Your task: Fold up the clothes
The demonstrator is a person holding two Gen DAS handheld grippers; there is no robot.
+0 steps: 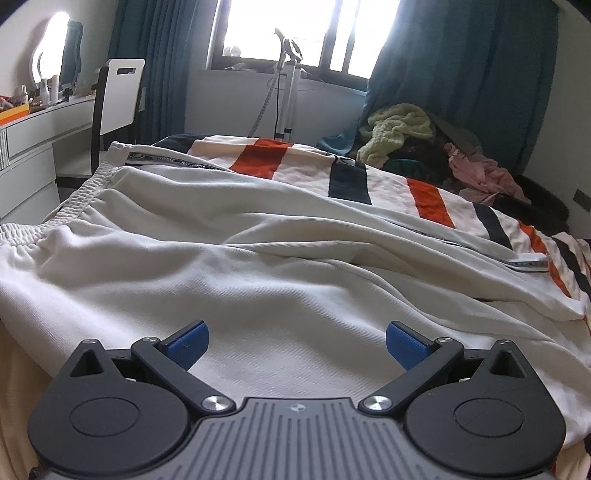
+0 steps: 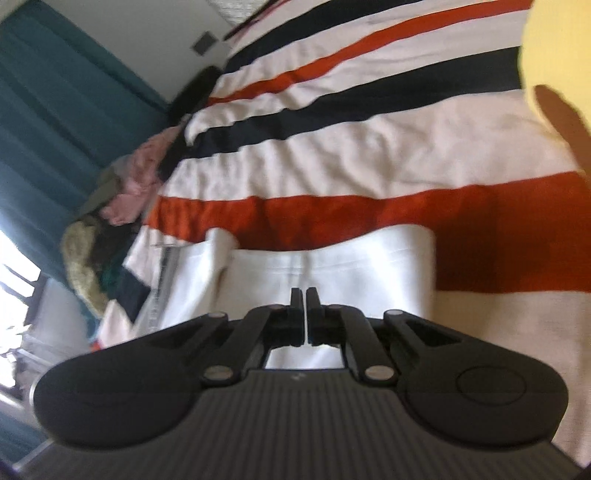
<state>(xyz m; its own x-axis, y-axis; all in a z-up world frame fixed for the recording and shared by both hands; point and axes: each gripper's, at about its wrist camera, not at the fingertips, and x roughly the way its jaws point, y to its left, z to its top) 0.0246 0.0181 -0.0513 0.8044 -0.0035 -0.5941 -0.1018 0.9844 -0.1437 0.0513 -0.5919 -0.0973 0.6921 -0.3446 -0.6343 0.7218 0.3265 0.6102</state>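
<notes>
— Grippers are set differently: the left gripper (image 1: 297, 341) is spread wide above the white trousers (image 1: 258, 266), which are laid across the striped bedspread (image 1: 428, 195). Which step is in hand?

— A fold is being started. The right gripper (image 2: 306, 299) is pressed together, seemingly on the trouser hem (image 2: 332, 266), shown only there; the waistband (image 1: 81, 192) is seen only from the left.

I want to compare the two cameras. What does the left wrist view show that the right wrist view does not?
Only left wrist: the open left gripper, the trousers' waistband, a window, a chair and a desk.
Only right wrist: the shut right gripper at the trousers' leg end, and a yellow sleeve.
Both: the white trousers, the striped blanket, the clothes pile and the teal curtain.
</notes>
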